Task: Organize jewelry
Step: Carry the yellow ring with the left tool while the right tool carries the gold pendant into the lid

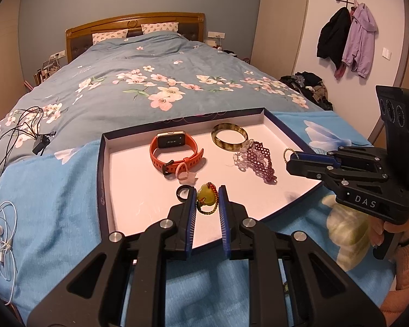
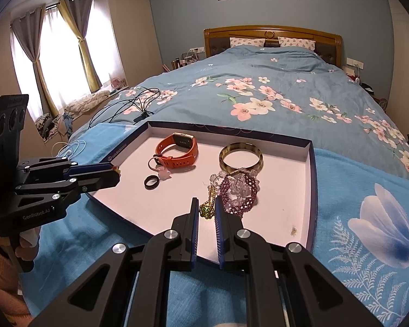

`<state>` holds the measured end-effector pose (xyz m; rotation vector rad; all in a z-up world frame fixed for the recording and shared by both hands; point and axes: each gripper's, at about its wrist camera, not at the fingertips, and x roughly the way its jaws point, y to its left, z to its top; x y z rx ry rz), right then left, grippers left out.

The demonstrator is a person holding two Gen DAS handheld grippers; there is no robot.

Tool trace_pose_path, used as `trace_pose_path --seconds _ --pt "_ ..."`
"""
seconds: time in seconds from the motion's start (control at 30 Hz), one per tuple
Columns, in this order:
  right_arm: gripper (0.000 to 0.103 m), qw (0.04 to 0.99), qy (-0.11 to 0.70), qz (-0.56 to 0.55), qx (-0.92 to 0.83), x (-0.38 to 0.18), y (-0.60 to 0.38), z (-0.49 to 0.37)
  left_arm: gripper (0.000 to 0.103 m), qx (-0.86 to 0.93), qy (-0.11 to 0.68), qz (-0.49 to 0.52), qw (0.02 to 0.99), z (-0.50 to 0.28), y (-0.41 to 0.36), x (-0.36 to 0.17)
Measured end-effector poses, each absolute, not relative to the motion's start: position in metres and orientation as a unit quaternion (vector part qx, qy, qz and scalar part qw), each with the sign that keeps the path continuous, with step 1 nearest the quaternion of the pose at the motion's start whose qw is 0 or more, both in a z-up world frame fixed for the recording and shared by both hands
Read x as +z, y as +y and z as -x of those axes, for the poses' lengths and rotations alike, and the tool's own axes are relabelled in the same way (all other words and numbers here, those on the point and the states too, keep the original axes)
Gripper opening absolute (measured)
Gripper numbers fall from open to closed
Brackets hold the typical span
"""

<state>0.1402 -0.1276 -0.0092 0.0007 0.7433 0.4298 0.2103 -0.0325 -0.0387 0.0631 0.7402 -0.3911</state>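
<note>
Pendants are pinched in both grippers over the tray (image 1: pixel 106 163): green stone (image 1: pixel 205 197) in the left gripper (image 1: pixel 207 204), green bead (image 2: pixel 205 210) in the right gripper (image 2: pixel 206 211). Each should be lowered gently onto bare tray floor, clear of the bracelets.

A yellow-green pendant (image 1: pixel 206 197) on a beaded cord is gripped between the fingers (image 1: pixel 191 212) of the left gripper (image 1: pixel 207 201) over the shallow tray (image 1: pixel 128 190), where an orange watch (image 1: pixel 174 150), a bangle (image 1: pixel 229 137) and a black ring (image 1: pixel 183 192) are laid.
</note>
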Motion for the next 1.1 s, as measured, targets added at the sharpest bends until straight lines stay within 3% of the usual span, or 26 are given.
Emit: trace_pose_path --seconds 1.1 --pt "0.010 0.897 0.390 0.015 0.208 -0.026 -0.116 -0.166 0.016 -0.176 0.394 -0.026 0.902 -0.243 -0.035 -0.060"
